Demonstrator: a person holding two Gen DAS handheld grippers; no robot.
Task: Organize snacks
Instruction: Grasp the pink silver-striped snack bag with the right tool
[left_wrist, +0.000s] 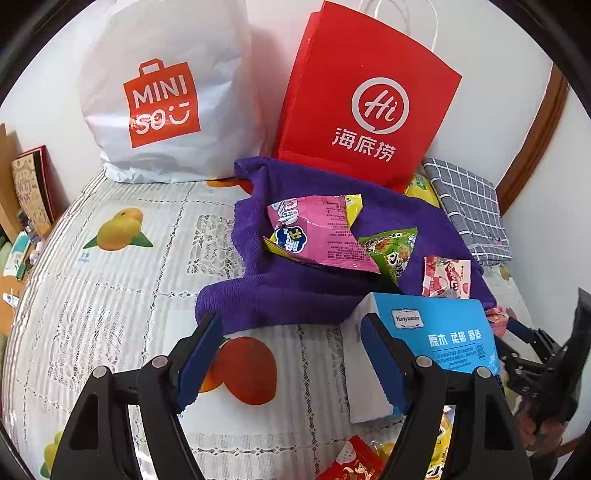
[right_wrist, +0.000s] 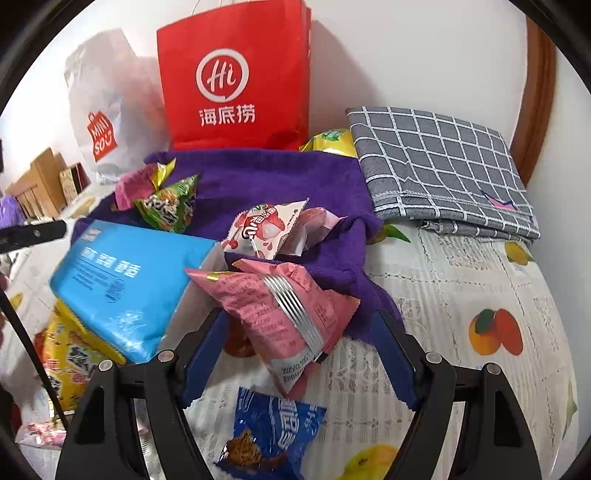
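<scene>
Left wrist view: the left gripper (left_wrist: 291, 354) stands with its jaws wide apart at the bottom of the frame, nothing between them but the fruit-print tablecloth (left_wrist: 110, 295); its right finger lies against the near edge of a blue tissue pack (left_wrist: 439, 332) without clamping it. Above, at centre, a purple towel (left_wrist: 295, 291) carries the snacks: a pink snack bag (left_wrist: 325, 229), a green snack bag (left_wrist: 391, 251) and a small strawberry packet (left_wrist: 447, 277). A white shopping bag (left_wrist: 166, 92) stands upper left and a red paper bag (left_wrist: 365, 99) upper centre, with a folded grey checked cloth (left_wrist: 469, 210) at right. The right gripper (left_wrist: 532, 354) appears at the lower right edge. Right wrist view: the right gripper (right_wrist: 306, 354) has its jaws spread, and a pink packet (right_wrist: 284, 310) with a silver band lies between them, its lower end on the tablecloth; the pads do not press on it. A blue cookie packet (right_wrist: 273, 432) lies just below it, a yellow snack bag (right_wrist: 70, 350) at lower left under the tissue pack.
</scene>
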